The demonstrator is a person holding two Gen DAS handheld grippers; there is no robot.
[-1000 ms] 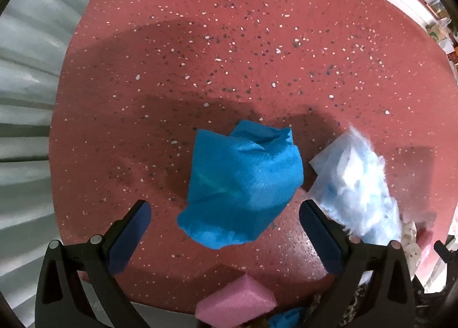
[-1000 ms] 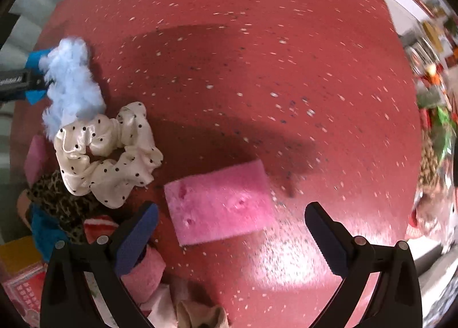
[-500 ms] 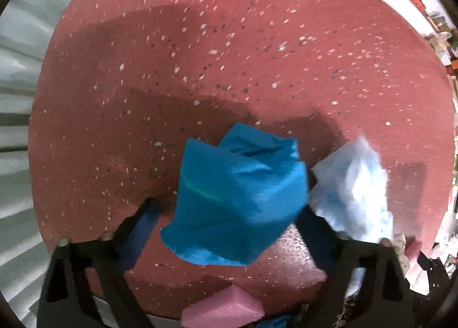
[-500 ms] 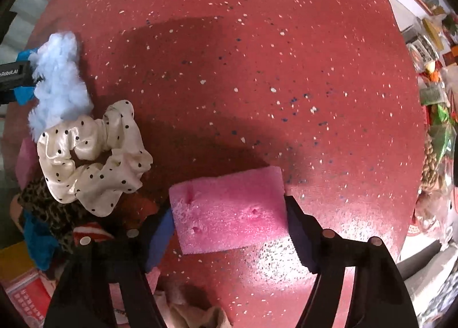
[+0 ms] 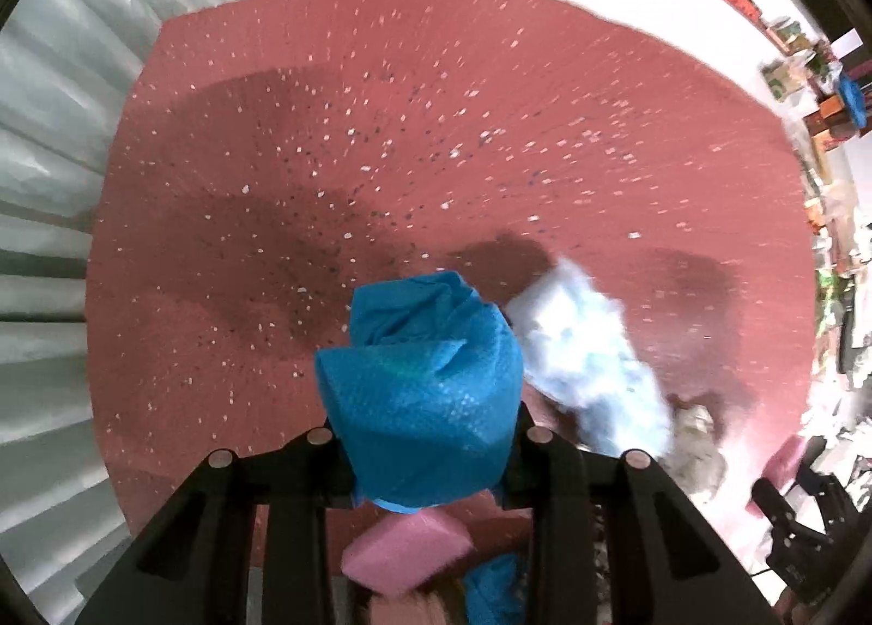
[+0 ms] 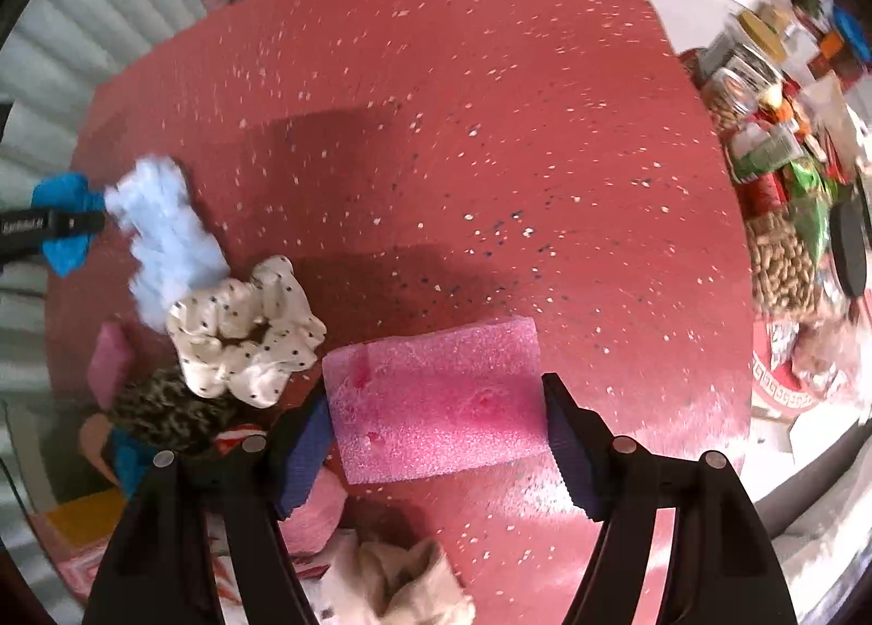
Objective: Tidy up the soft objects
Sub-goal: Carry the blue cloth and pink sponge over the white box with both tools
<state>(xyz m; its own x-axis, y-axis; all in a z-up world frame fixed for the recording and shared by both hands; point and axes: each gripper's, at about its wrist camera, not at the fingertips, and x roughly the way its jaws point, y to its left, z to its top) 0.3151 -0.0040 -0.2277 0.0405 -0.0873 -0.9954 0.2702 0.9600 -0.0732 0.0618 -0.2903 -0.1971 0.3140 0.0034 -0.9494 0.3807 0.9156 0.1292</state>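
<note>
In the left wrist view, the blue cloth [image 5: 422, 390] is pinched by the closing left gripper [image 5: 428, 453], whose pads are hidden behind it above the red speckled table [image 5: 381, 134]. Only the right wrist view shows the pink sponge [image 6: 436, 396] clamped in the right gripper [image 6: 436, 423], beside a dotted cream scrunchie [image 6: 245, 331]. White lettering on the left gripper is blurred beyond reading.

Two sponges [image 6: 436, 401], one scrunchie [image 6: 245, 331]

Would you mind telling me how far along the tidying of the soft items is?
Nothing looks sorted yet. In hand: the left tool is closing on the blue cloth; the right tool grips the pink sponge. Left: the fluffy blue piece, dotted scrunchie.
</note>
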